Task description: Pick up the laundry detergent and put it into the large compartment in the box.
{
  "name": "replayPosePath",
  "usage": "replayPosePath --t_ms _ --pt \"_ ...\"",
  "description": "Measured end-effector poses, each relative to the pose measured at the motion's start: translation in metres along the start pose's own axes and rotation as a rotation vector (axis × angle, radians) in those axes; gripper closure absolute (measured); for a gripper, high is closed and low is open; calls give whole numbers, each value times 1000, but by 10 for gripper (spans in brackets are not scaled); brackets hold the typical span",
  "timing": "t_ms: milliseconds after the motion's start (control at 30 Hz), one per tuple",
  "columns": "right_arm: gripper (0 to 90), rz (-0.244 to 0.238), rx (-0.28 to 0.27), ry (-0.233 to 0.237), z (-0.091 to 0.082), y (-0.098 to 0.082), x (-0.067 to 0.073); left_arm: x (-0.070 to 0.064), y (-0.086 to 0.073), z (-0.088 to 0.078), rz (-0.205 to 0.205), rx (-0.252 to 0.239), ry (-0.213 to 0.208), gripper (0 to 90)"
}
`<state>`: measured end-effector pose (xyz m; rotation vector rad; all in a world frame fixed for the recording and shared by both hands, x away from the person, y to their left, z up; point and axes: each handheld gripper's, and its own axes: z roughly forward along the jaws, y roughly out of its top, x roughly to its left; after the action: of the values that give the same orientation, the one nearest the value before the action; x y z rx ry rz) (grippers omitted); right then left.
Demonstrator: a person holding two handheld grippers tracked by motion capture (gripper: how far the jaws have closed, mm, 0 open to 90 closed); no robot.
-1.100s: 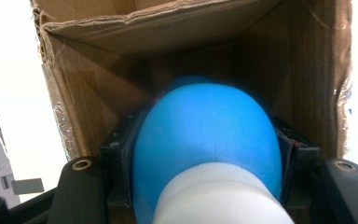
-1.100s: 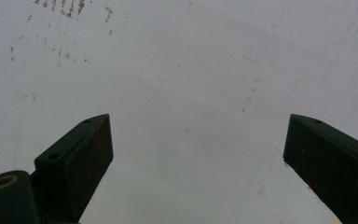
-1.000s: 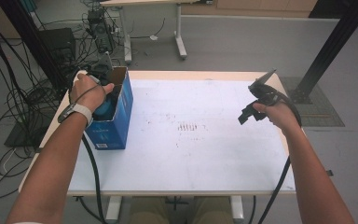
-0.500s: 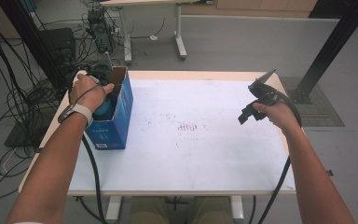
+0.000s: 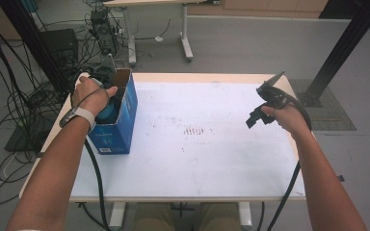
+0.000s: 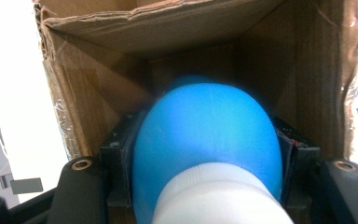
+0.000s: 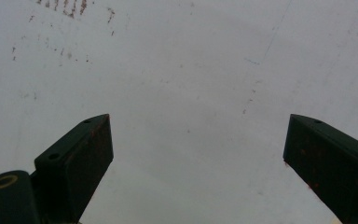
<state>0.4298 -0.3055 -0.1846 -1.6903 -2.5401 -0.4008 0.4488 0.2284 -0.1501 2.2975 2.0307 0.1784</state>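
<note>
A blue cardboard box (image 5: 112,132) stands open-topped at the table's left edge. My left gripper (image 6: 206,145) reaches down into it, and its black pads (image 6: 119,148) press on both sides of a rounded blue object (image 6: 205,130) with a white end (image 6: 214,200). From above, the person's left hand covers that gripper, and a bit of the blue object (image 5: 107,111) shows inside the box. My right gripper (image 5: 256,118) hovers over the right side of the white table (image 5: 212,159). Its jaws (image 7: 196,117) stand wide apart with nothing between them.
The box's brown inner walls (image 6: 168,37) close in around the blue object. Faint reddish marks (image 5: 195,131) stain the tabletop's middle. Cables and a black stand (image 5: 38,53) crowd the floor left of the table; a black post (image 5: 342,48) rises at the right.
</note>
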Motion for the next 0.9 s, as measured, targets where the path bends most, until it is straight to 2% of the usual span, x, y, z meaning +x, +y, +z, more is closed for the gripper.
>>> replayPosePath --t_ms 900 --pt "80 1 0 -2 -2 -1 0 0 0 0 0 6 1 373"
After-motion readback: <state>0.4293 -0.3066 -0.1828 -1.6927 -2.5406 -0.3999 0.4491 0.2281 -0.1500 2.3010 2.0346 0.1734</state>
